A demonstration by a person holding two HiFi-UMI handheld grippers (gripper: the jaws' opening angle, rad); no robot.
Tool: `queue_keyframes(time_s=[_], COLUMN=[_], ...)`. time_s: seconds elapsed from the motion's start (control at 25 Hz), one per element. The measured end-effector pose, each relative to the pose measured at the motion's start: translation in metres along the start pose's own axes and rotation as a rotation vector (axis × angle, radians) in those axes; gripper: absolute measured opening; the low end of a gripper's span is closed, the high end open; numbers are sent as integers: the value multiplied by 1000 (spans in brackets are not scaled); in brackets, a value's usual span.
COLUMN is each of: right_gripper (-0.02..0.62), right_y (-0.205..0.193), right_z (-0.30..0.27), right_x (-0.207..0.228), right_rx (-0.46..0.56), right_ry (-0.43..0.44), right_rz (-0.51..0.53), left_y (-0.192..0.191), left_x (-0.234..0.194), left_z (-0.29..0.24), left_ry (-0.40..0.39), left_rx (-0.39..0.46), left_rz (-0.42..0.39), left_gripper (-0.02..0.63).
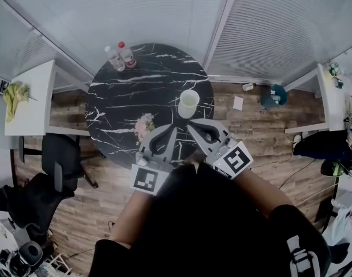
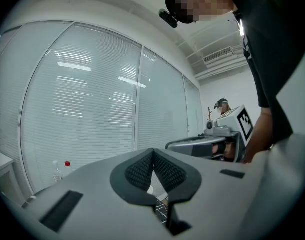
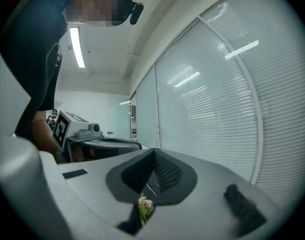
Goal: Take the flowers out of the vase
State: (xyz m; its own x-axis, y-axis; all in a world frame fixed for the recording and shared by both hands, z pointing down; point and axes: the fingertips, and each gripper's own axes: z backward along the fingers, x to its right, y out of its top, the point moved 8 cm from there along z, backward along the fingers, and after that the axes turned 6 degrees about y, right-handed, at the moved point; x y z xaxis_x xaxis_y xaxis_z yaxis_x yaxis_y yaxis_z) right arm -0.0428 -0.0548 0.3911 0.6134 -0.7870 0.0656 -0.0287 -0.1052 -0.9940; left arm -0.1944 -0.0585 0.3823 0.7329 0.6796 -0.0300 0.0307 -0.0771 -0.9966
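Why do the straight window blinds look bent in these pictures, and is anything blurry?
Head view: the wide lens bows the blinds around the table; light is even. Left gripper view: blinds curve, bright streaks cross them, corners go black. Right gripper view: same bending; the flowers glimpsed below the jaws look soft.

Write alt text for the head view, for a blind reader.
From above: a person holds the left tongs and right tongs, both shut, over the near edge of a round black marble table. A white vase stands beyond them, pale flowers lie to its left, and two bottles stand at the far edge.
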Motion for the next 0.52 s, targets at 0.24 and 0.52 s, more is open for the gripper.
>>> queue_keyframes(time_s=[0.24, 0.52], right_gripper=[18, 18], right_y=[1, 0], right_z=[-3, -4], right_x=[2, 2], right_rx=[-2, -5], right_ry=[2, 3], right_rz=[5, 7], left_y=[0, 0], left_x=[-3, -2], left_z=[-1, 0], left_ry=[3, 12], left_rx=[-2, -9], left_rz=[1, 5], left_gripper=[12, 12])
